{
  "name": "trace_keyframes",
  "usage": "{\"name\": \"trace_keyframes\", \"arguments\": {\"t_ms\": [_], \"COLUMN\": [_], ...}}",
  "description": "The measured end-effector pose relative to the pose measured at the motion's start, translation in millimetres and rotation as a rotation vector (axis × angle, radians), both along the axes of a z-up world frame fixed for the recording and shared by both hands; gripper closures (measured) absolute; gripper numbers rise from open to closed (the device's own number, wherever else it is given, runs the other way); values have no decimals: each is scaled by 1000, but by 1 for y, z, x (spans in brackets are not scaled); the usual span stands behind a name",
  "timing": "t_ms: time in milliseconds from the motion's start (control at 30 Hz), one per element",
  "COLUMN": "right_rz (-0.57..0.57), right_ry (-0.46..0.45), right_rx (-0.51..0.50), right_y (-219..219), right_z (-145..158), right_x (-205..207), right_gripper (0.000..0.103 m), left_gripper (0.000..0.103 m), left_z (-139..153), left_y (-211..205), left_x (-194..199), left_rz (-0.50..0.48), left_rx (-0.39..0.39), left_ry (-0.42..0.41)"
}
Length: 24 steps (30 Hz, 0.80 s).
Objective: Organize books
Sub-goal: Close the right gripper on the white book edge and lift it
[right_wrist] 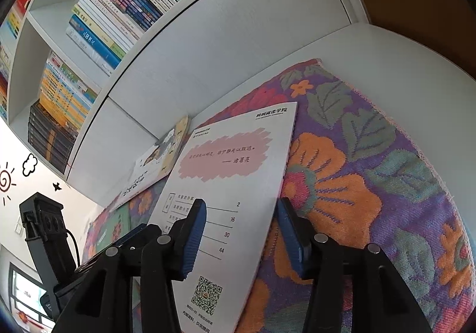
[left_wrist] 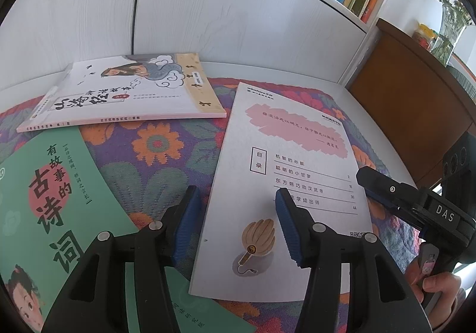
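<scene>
A floral woven cloth [left_wrist: 154, 154], nubbly in purple, orange and teal, covers a smooth white tabletop [left_wrist: 383, 139]. Three thin paperbacks lie flat on it.

In the left wrist view, the white booklet [left_wrist: 285, 184] fills the centre and lower right: a matte, rectangular cover with a ragged pink patch near its top, a printed contents list, and a tan fan drawn low down. The green book [left_wrist: 59, 199], glossy with large dark characters over a red disc, lies at the lower left, partly under the gripper's body. The illustrated book [left_wrist: 125, 95], white with a pale yellow strip and a pink spine edge, rests at the upper left, near the white cabinet doors [left_wrist: 208, 11].

The left gripper [left_wrist: 235, 214] sits at bottom centre, black plastic arms with ribbed blue pads [left_wrist: 190, 214]. Its jaws stand moderately apart, straddling the white booklet's left edge; nothing is pinched between them, though whether the right pad rests on the cover is unclear.

The right gripper [right_wrist: 241, 231] shows in its own view at bottom centre, and at the right edge of the left view with a hand [left_wrist: 437, 285] on its grip. Its jaws stand partly open across the booklet's right edge, one pad over the cover, the other over the cloth, gripping nothing.

Upright book spines crowd the white shelves [right_wrist: 98, 23] at the upper left.
</scene>
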State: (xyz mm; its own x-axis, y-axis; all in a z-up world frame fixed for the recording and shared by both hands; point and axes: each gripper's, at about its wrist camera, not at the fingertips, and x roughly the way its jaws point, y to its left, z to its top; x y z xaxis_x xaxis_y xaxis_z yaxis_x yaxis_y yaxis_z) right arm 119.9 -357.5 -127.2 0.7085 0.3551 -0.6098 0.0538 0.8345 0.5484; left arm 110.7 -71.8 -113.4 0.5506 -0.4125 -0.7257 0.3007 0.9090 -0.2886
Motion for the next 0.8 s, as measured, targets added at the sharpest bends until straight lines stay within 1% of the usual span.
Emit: {"name": "trace_keyframes", "arguments": {"t_ms": [800], "right_rz": [2], "right_ry": [-1], "right_rx": [-13], "right_y": [2], "right_z": [1], "right_x": [-1], "right_gripper": [52], "left_gripper": [51], "left_z": [0], "left_y": [-2], "left_x": [1], "left_rz": [-2], "left_rx": [5], "left_ry": [-4]}}
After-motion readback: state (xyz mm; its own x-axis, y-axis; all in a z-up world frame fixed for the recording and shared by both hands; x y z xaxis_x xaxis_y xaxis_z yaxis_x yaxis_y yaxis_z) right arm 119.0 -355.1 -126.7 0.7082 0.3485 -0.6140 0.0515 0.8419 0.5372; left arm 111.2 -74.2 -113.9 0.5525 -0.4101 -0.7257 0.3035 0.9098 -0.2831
